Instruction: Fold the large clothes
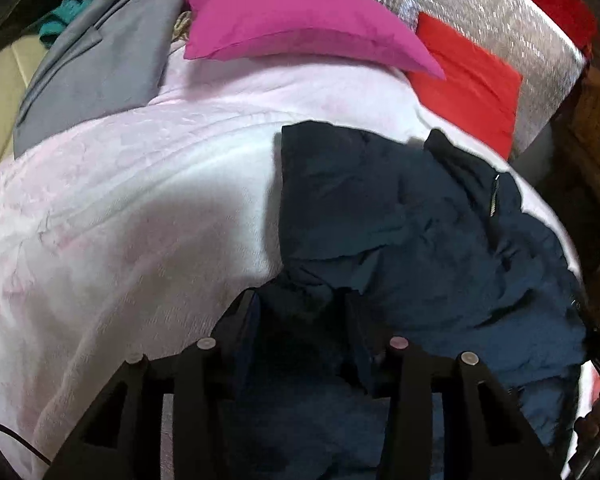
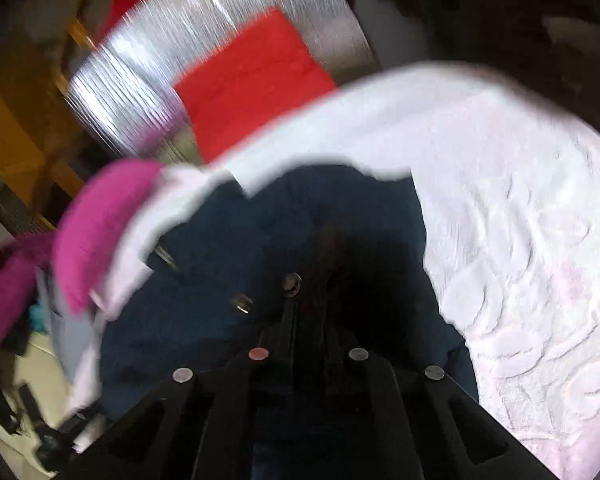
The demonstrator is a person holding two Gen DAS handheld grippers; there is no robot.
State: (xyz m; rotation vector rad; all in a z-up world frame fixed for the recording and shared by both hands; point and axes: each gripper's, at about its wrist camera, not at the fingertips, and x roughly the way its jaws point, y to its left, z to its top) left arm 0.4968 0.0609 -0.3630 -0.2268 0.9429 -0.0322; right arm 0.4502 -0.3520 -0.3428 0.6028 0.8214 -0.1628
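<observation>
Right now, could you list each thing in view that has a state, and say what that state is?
navy jacket: crumpled on the blanket, not yet folded, zipper showing.
left claw: holding navy fabric between its fingers.
right claw: nearly shut, over the jacket; grip unclear.
pink blanket: spread out, wrinkled.
magenta pillow: lying on the blanket.
grey garment: lying flat.

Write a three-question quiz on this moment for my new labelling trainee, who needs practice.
1. True or false: the crumpled dark navy zippered jacket lies on the pale pink textured blanket.
2. What lies at the blanket's far edge, beside the folded grey garment: A) magenta pillow, B) green towel?
3. Fill in: the left gripper has navy ___ between its jaws.

Key: 1 true; 2 A; 3 fabric.
</observation>
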